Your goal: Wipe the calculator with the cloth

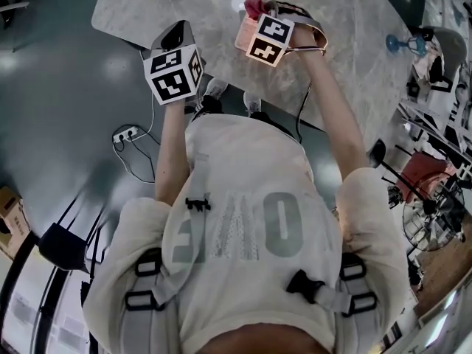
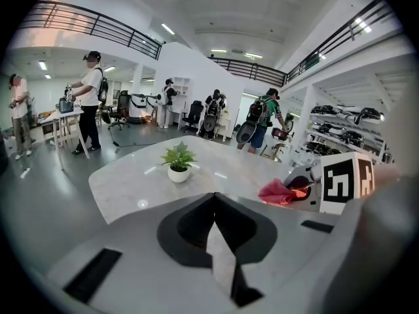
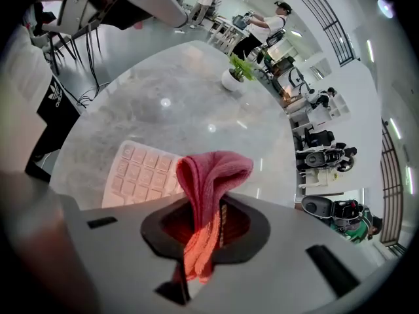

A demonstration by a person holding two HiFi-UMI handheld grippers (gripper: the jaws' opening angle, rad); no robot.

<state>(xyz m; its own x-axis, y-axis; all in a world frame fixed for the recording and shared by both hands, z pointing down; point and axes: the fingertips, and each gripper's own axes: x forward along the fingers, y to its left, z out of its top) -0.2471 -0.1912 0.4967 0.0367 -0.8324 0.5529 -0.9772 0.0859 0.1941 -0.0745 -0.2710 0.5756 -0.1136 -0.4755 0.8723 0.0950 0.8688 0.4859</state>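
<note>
Right gripper (image 3: 203, 237): jaws clamped on the cloth (image 3: 213, 172). The cloth's free fold projects over the right part of the calculator (image 3: 141, 175), which lies flat on the table (image 3: 163, 103); contact cannot be confirmed.

Left gripper (image 2: 213, 205): jaws together, empty, left of the calculator.

Plant (image 3: 236, 74): well beyond the calculator.

Step in hand, as judged: bringing the cloth to the keys.

Next move: press the fold onto the keys, then stroke across.
</note>
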